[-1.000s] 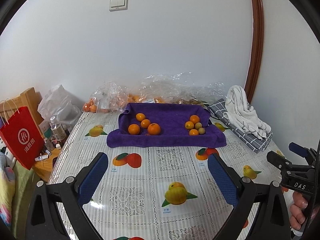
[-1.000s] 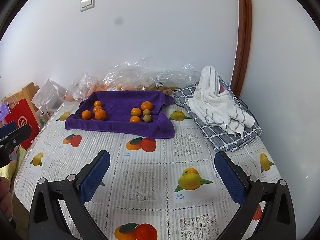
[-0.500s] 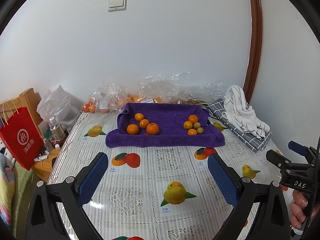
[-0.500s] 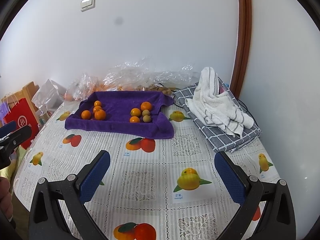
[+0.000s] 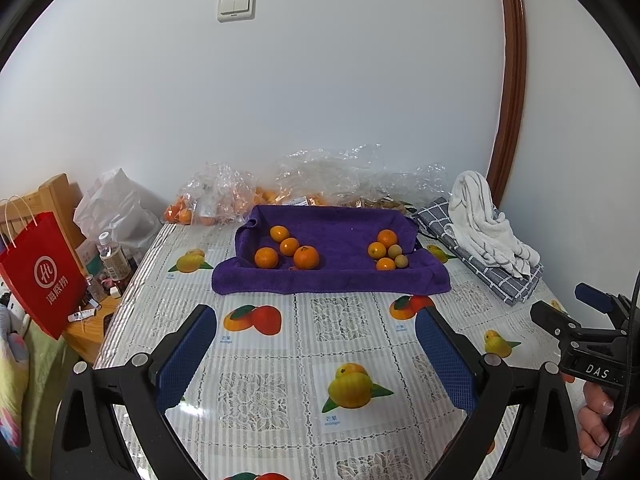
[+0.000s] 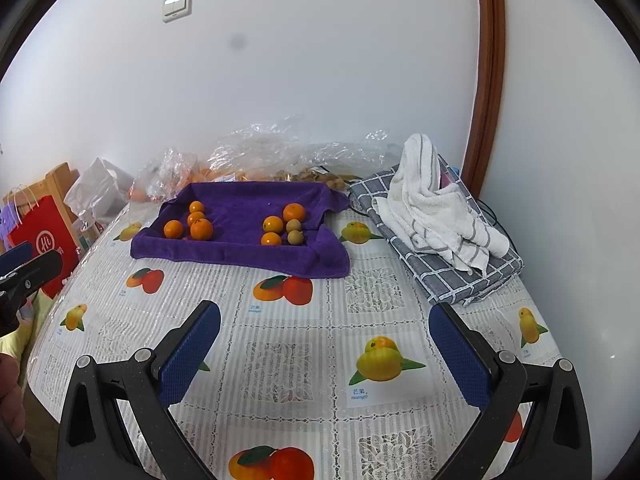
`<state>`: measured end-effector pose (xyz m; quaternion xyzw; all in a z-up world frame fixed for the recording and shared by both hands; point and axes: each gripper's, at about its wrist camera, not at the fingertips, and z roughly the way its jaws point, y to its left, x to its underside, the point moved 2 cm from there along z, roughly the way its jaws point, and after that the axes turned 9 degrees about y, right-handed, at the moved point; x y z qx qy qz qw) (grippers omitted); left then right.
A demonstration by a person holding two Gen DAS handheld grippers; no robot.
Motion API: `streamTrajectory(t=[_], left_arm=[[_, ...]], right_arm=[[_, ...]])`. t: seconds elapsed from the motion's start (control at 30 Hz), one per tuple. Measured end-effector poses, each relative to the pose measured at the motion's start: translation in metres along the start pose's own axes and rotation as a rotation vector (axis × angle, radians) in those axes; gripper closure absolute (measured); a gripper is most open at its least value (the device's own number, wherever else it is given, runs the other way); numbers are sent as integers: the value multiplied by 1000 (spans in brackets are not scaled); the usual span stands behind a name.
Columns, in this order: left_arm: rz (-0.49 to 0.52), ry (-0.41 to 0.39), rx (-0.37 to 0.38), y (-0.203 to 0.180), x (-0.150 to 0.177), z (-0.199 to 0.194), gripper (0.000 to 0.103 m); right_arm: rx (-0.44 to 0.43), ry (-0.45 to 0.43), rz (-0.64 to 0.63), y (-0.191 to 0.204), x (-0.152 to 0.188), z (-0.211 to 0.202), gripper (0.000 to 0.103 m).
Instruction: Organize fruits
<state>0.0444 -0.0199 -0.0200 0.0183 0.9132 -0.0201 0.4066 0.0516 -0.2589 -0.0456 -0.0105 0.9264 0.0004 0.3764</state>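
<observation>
Fruit is sitting in two clusters on the purple towel (image 5: 332, 276): oranges (image 5: 289, 251) left, mixed pile (image 5: 387, 255) right. Sorted or pending — can't tell. Left hand-held gripper (image 5: 316, 354) and right hand-held gripper (image 6: 325, 354) are hovering spread, carrying nothing.

Purple towel (image 5: 332, 280) carries orange fruits (image 5: 306, 257) and two pale greenish-tan fruits (image 5: 401, 261). The surface (image 5: 340, 320) has a white lace-patterned cover printed with yellow and red fruit motifs. Grey checked cloth (image 6: 460, 280); white towel (image 6: 432, 216), grey stripes. Red paper bag (image 5: 44, 276), white emblem.
</observation>
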Motion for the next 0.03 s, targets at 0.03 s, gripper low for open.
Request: streamTrajectory(t=[0.03], left_arm=[[5, -3, -2, 0, 0, 0, 2]], right_arm=[[-1, 1, 2, 0, 0, 0, 1]])
